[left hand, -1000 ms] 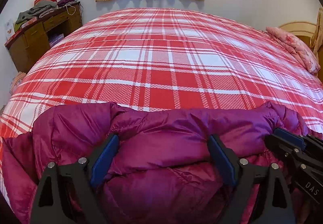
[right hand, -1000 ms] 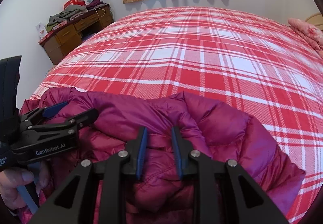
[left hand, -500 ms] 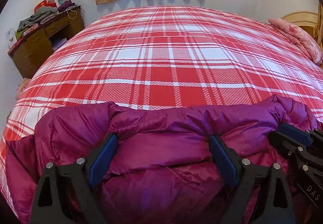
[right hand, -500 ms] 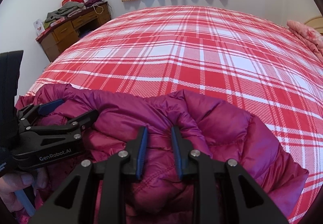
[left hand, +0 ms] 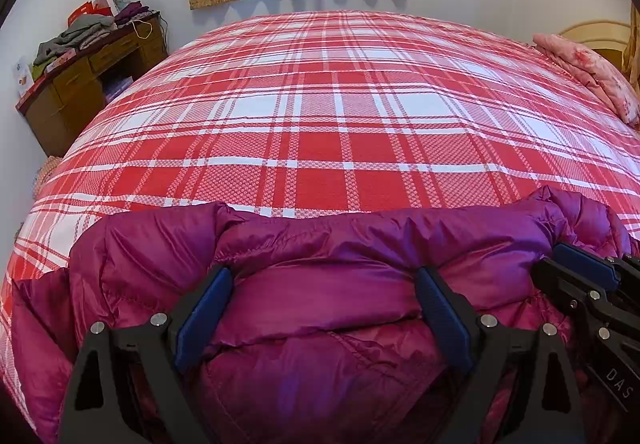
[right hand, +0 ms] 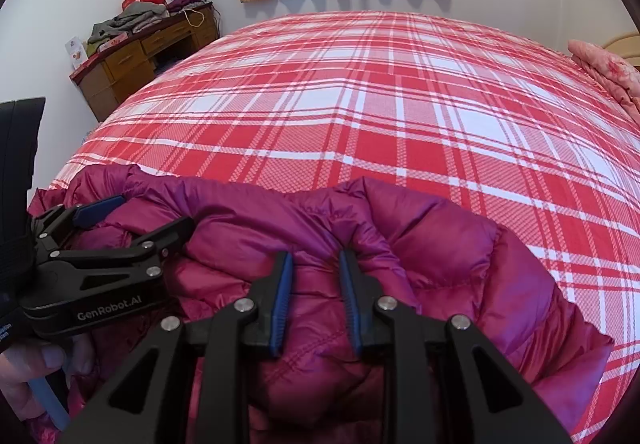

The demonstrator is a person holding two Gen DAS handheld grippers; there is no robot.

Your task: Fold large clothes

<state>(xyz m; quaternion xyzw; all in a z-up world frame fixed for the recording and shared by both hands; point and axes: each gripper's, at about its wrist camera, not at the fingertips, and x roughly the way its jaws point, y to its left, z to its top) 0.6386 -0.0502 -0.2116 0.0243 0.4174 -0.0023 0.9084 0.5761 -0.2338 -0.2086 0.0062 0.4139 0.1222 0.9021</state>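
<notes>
Magenta quilted jacket (left hand: pixel 320 308) lies bunched at the near edge of a red plaid bed (left hand: pixel 320 116) (pink pillow (left hand: pixel 588 72) far right). The right gripper (right hand: pixel 316 268) pinches a fold of it; the left gripper (left hand: pixel 324 292), jaws wide, straddles a puffy section, though whether they press it is unclear.

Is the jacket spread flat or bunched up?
Bunched: the jacket lies in puffy overlapping folds, right gripper pinching one ridge.
</notes>
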